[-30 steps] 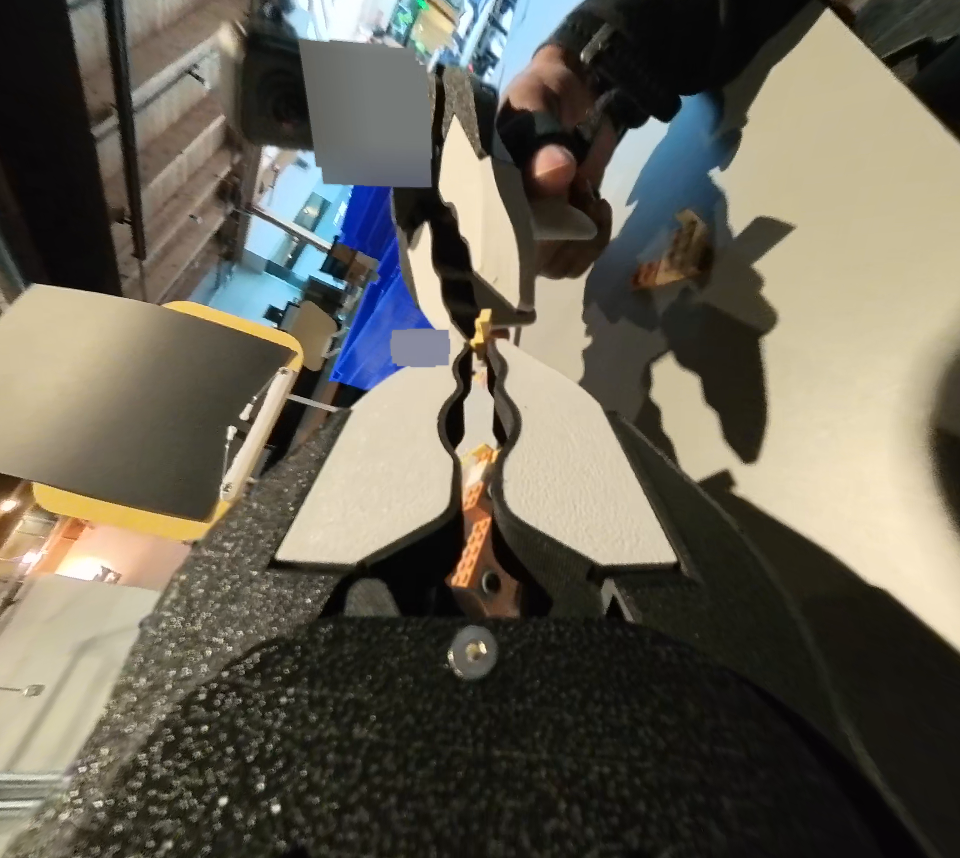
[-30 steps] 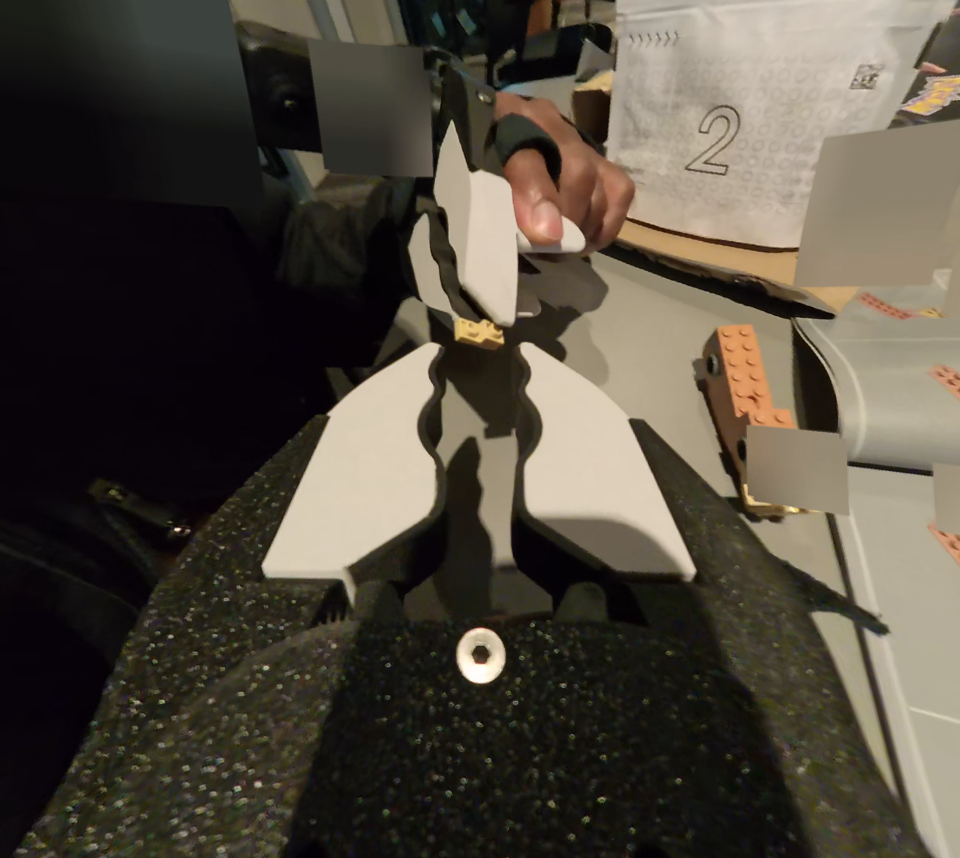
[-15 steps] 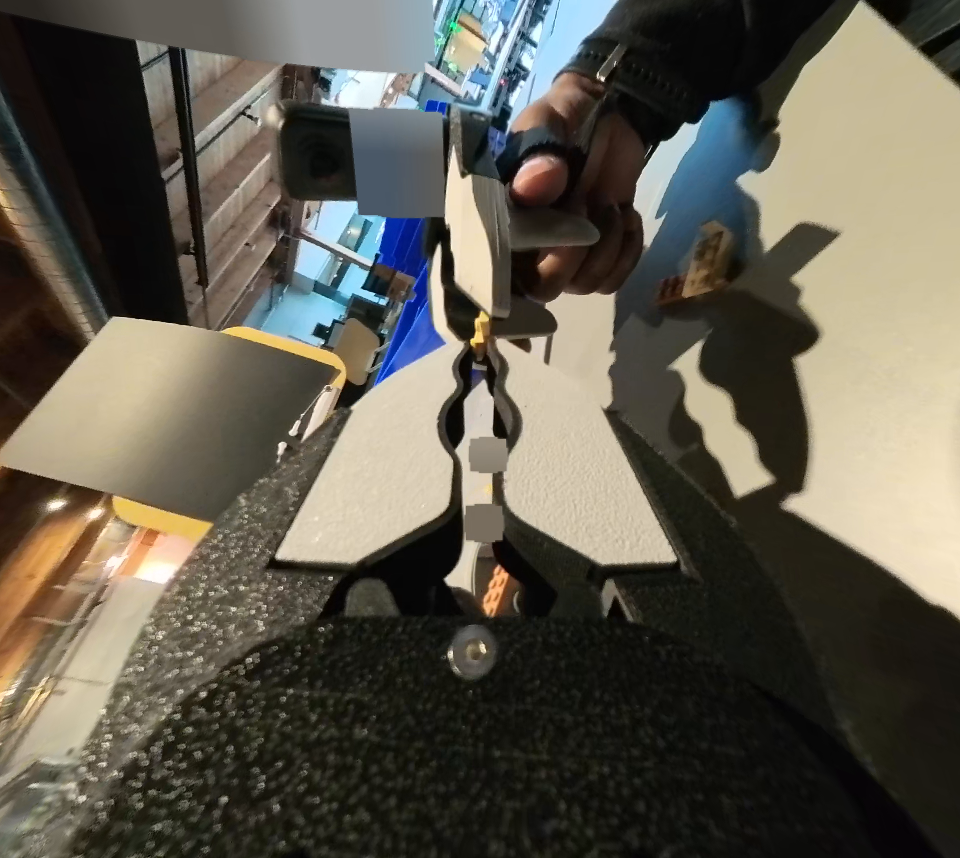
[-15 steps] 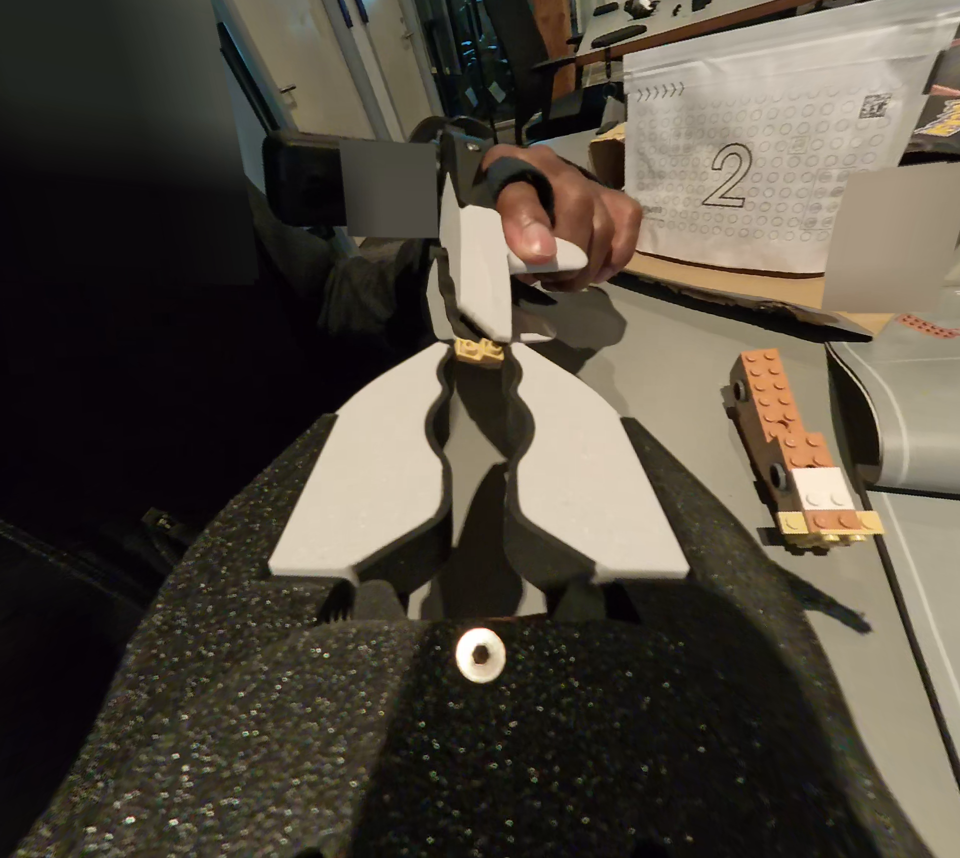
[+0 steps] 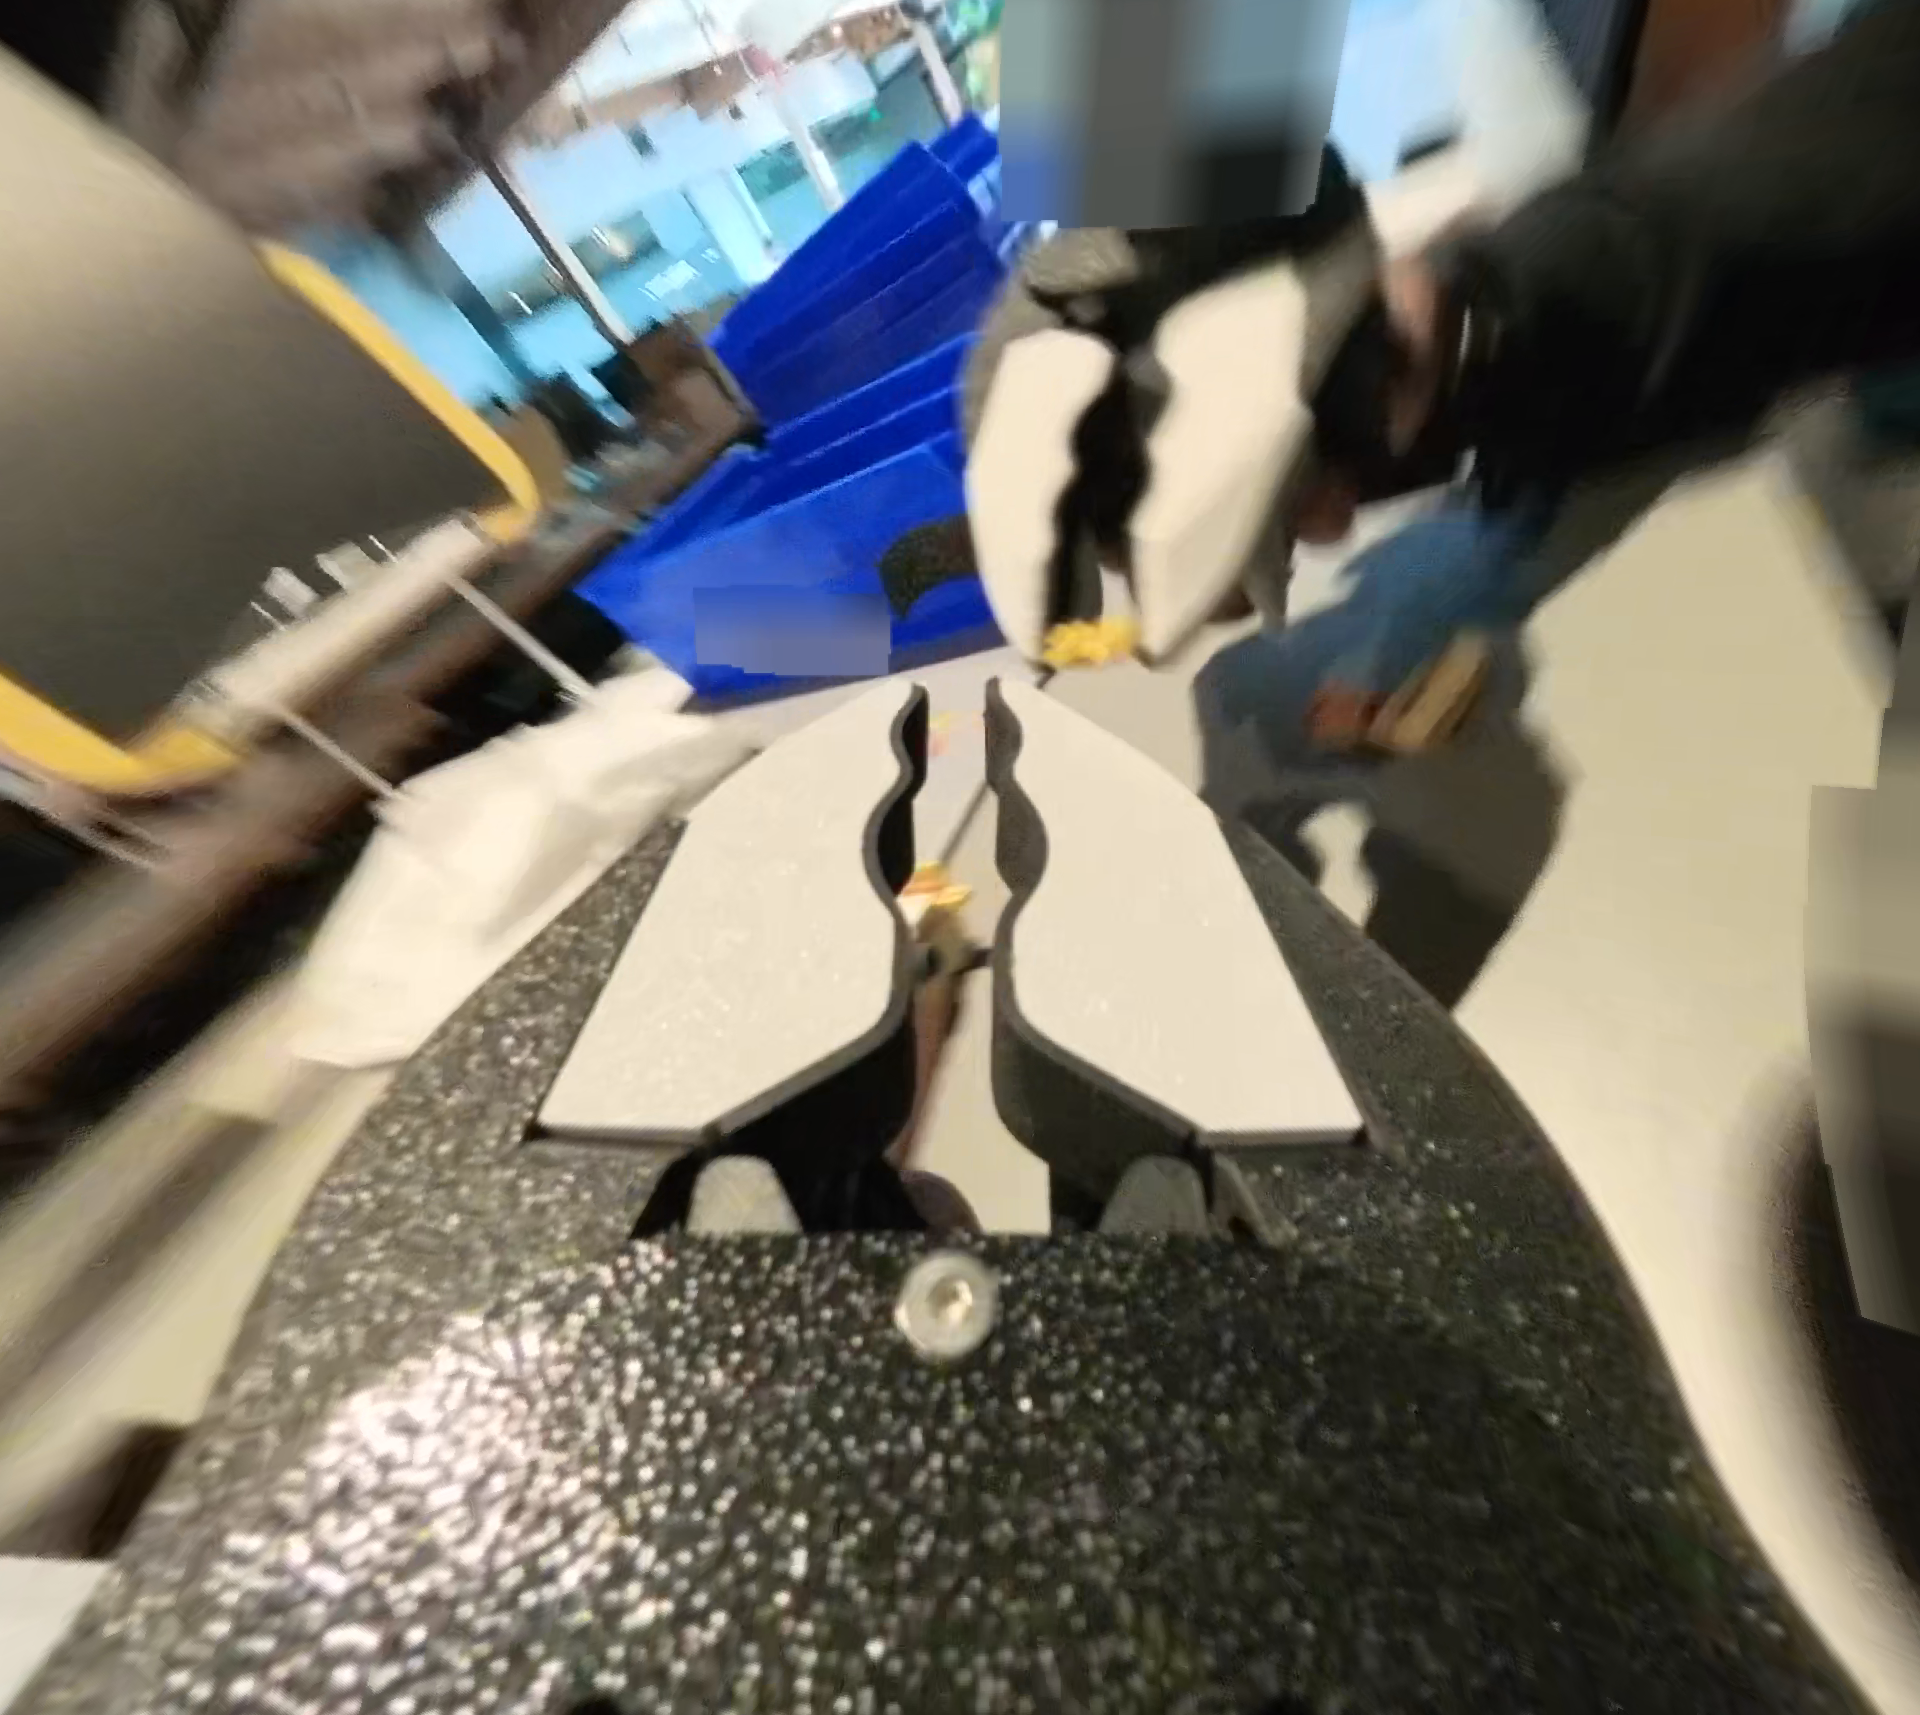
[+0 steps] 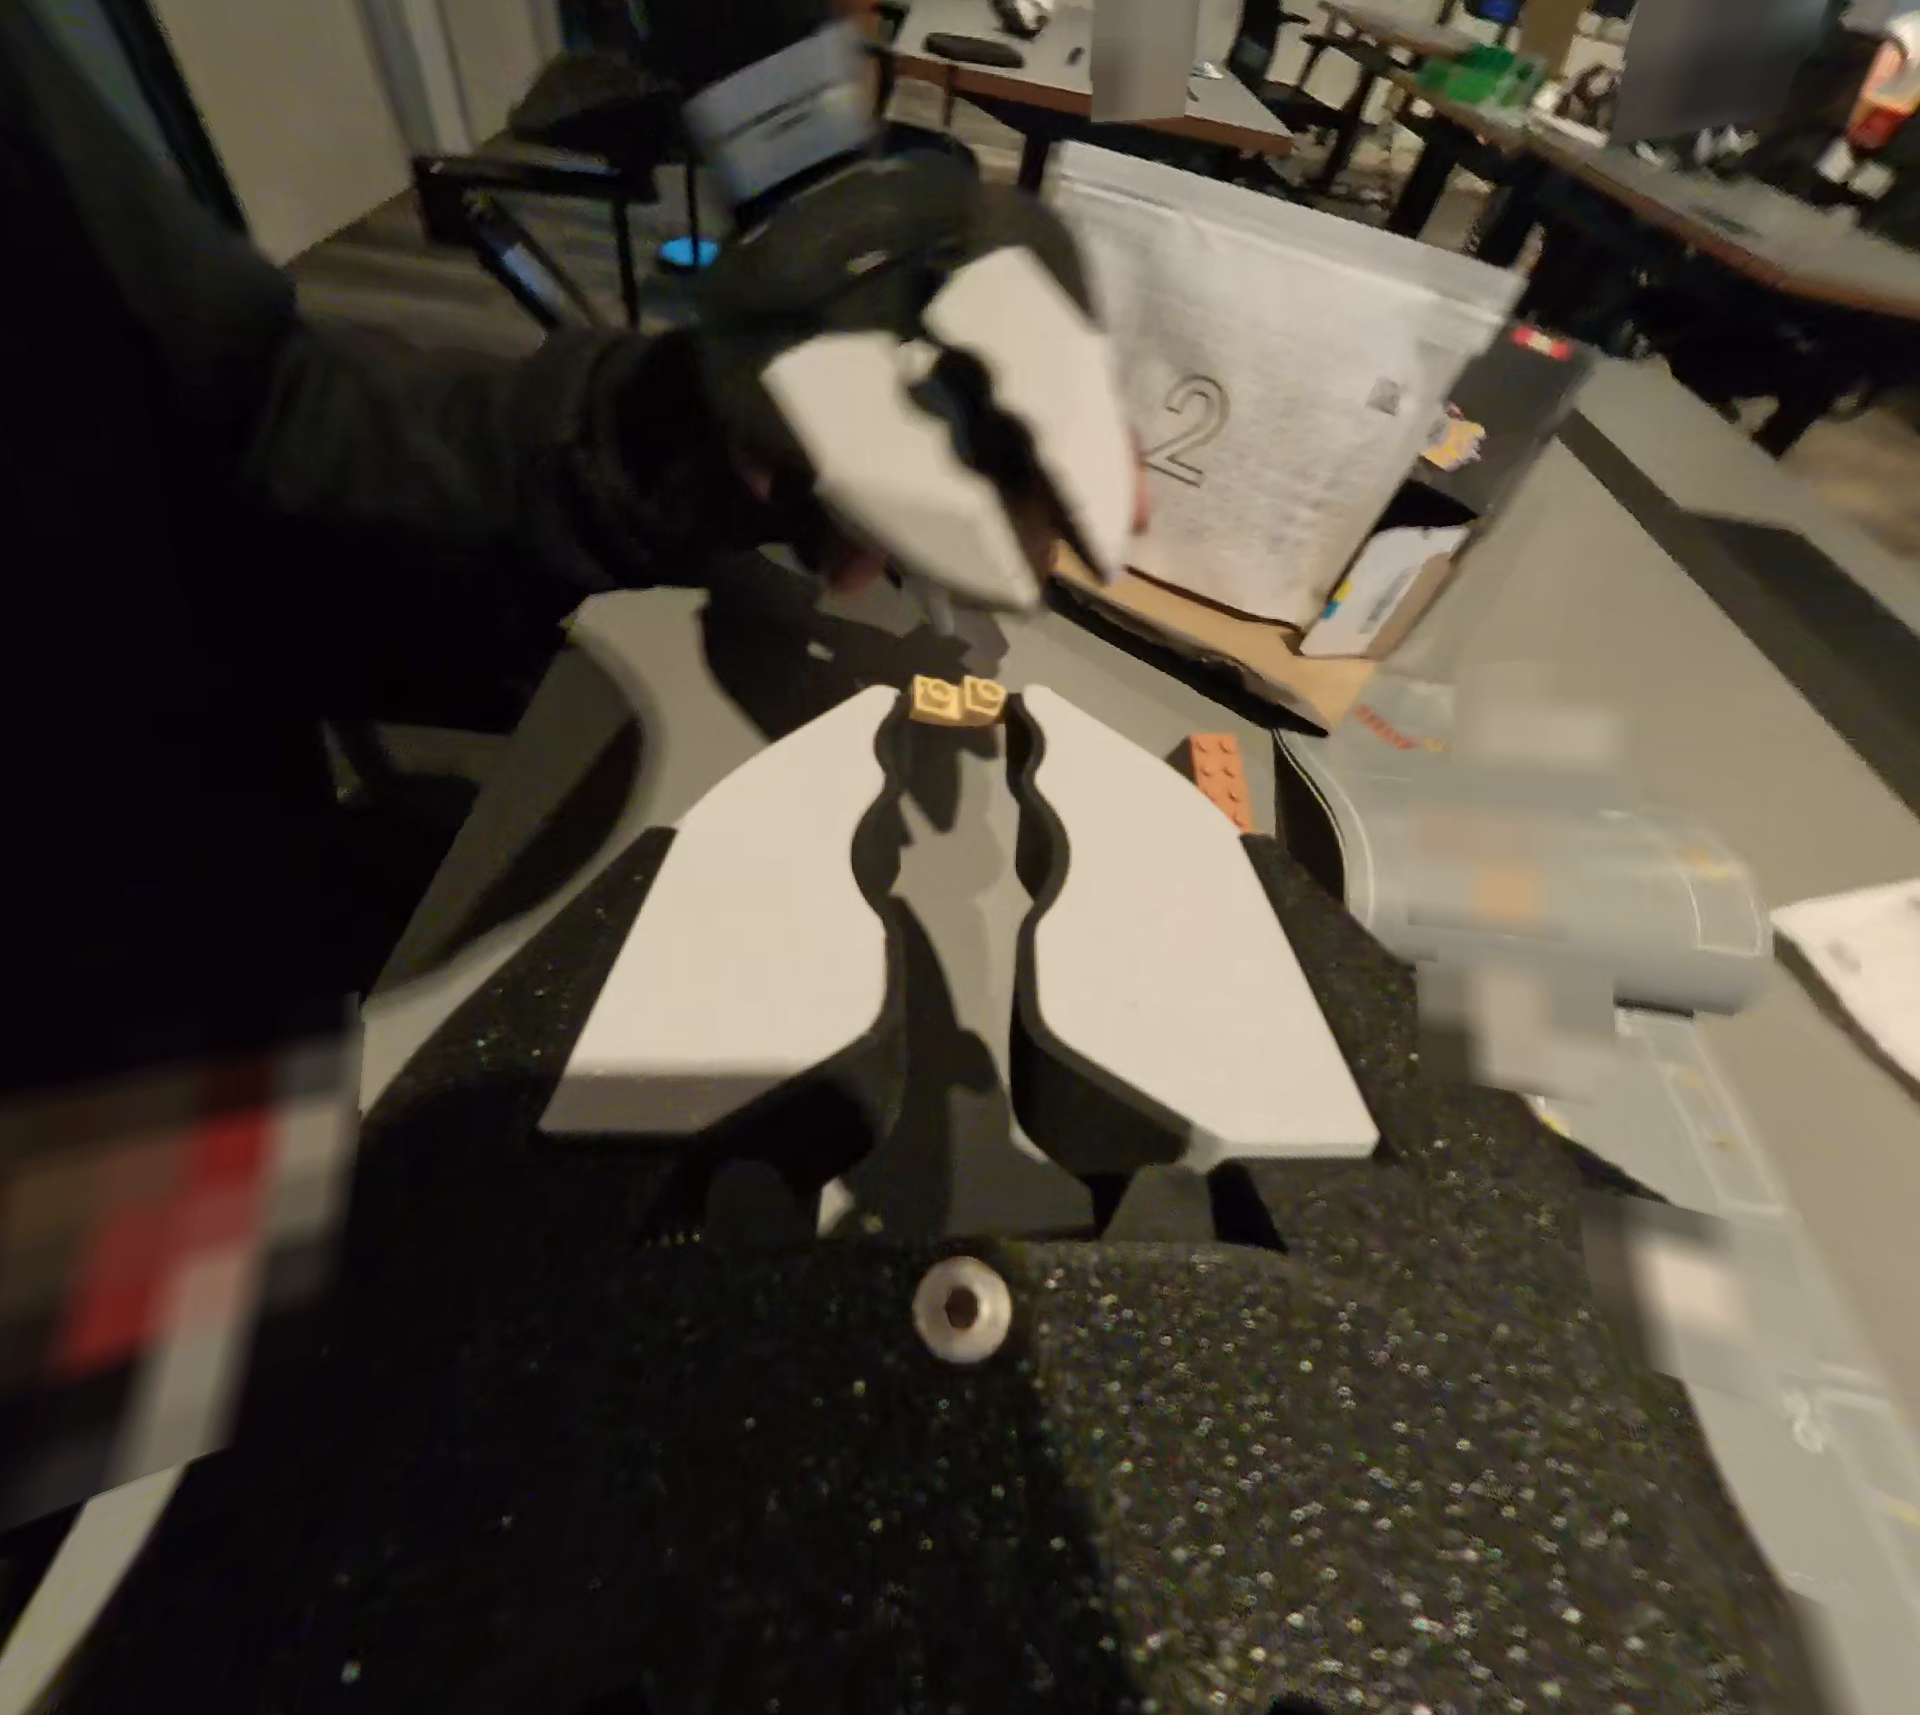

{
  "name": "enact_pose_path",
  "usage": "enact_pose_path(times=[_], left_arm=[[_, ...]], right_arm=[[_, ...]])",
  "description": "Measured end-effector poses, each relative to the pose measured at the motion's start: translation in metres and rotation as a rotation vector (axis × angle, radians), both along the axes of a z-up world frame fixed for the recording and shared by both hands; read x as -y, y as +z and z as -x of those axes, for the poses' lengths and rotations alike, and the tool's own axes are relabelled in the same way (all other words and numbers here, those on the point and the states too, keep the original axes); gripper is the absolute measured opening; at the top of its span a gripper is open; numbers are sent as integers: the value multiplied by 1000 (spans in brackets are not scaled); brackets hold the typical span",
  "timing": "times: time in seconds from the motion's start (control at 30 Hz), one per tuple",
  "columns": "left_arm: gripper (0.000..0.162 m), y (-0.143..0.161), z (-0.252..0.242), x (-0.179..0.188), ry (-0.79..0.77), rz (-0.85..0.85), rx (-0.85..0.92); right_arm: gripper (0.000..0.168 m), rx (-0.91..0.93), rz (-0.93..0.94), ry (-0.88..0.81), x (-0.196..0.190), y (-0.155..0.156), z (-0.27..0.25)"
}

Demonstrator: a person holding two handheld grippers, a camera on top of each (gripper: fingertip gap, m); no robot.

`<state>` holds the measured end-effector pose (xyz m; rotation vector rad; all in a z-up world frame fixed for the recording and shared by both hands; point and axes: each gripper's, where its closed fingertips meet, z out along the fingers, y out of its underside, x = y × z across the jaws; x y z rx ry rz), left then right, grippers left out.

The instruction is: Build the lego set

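White bag (image 6: 1278,429) bears printed writing. Right claw (image 6: 957,701) now pinches tan brick (image 6: 957,697); left claw (image 5: 954,701), slightly parted, has let go, empty.

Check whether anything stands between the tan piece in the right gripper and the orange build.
Nothing visible does. The right gripper grips the tan piece; the orange build lies just right of it; the left gripper hangs beyond, off that line.

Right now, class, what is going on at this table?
A person is building a Lego set with two hand-held tongs. The right tongs pinch a small tan two-stud piece at their tips. The left tongs are slightly open and empty. An orange-brown partial build waits on the grey table.
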<state>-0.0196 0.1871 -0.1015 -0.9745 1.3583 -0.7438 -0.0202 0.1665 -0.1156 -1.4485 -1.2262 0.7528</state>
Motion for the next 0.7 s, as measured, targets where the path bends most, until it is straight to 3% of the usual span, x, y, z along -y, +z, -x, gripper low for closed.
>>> enact_pose_path(times=[0.13,0.23,0.33,0.5,0.7], left_arm=[[9,3,4,6,-125,394,-6],[10,-12,1,12,-142,605,-120],[12,-10,-4,23,-228,804,-123],[14,-5,-8,16,-223,943,-54],[19,-11,-15,17,-217,995,-74]], right_arm=[[17,35,-65,32,7,-3,5],[17,38,-125,18,6,-2,4],[17,57,-213,-43,-1,1,1],[17,117,-321,-153,-10,3,-2],[17,144,-361,-199,-14,4,-6]])
